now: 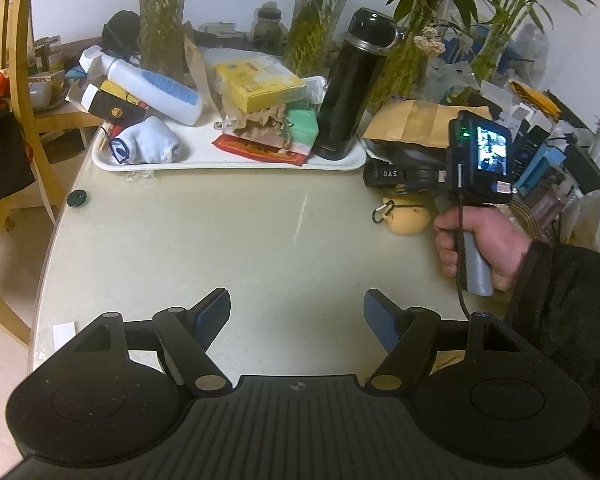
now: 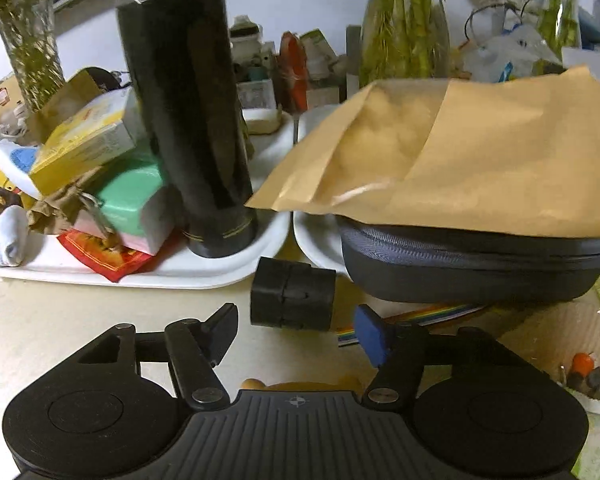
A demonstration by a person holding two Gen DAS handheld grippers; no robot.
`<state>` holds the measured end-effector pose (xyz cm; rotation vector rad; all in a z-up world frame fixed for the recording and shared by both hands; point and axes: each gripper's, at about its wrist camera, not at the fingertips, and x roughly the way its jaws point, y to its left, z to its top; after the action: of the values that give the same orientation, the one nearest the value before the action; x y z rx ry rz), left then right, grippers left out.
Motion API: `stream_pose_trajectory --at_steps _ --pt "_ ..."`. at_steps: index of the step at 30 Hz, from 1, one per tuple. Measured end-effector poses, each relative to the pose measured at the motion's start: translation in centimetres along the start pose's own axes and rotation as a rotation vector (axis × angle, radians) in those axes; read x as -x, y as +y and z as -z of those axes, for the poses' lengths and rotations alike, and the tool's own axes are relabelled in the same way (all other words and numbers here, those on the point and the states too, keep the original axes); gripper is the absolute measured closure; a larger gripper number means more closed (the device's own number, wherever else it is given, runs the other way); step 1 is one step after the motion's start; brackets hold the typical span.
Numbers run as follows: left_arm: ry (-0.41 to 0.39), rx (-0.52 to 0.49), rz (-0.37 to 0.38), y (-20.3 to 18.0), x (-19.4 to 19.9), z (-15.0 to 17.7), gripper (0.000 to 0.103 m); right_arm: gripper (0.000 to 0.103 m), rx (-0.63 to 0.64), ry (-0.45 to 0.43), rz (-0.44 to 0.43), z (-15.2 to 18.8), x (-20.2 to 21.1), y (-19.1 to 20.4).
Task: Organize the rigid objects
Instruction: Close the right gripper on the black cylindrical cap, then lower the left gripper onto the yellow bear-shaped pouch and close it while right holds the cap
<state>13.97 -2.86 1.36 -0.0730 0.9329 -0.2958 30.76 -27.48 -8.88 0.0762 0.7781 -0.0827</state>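
A white tray (image 1: 228, 162) at the table's far side holds a tall black flask (image 1: 350, 92), a yellow box (image 1: 260, 80), a white bottle (image 1: 156, 88), a green-and-white block (image 1: 302, 126) and a rolled sock (image 1: 148, 144). My left gripper (image 1: 296, 316) is open and empty over the bare table, well short of the tray. My right gripper (image 2: 296, 330) is open and empty, just behind a small black cylinder (image 2: 292, 300) lying on the table between the tray (image 2: 172, 276) and a dark zip case (image 2: 472, 264). The flask (image 2: 192, 120) stands upright at the tray's right end.
A brown paper envelope (image 2: 480, 160) lies on the zip case, which sits on a second white tray (image 2: 316, 236). A yellow plush keyring (image 1: 408, 216) and a rainbow ribbon cable (image 2: 420, 316) lie nearby. Glass vases with plants (image 1: 160, 20) stand behind. A wooden chair (image 1: 4, 80) is at left.
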Motion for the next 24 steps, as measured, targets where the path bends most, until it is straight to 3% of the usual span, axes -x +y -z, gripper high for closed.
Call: stream_pose_trajectory --at_steps 8,11,24 --pt "0.011 -0.005 -0.001 -0.3 -0.3 0.0 0.030 0.044 -0.030 0.000 0.003 0.2 -1.1 -0.3" --pt "0.015 -0.012 -0.005 -0.5 -0.5 0.1 0.030 0.055 -0.024 -0.007 -0.013 0.2 -1.1 -0.2" --pt "0.003 -0.017 -0.032 -0.4 -0.9 0.3 0.030 0.055 0.006 -0.028 -0.029 -0.6 1.9 -0.1"
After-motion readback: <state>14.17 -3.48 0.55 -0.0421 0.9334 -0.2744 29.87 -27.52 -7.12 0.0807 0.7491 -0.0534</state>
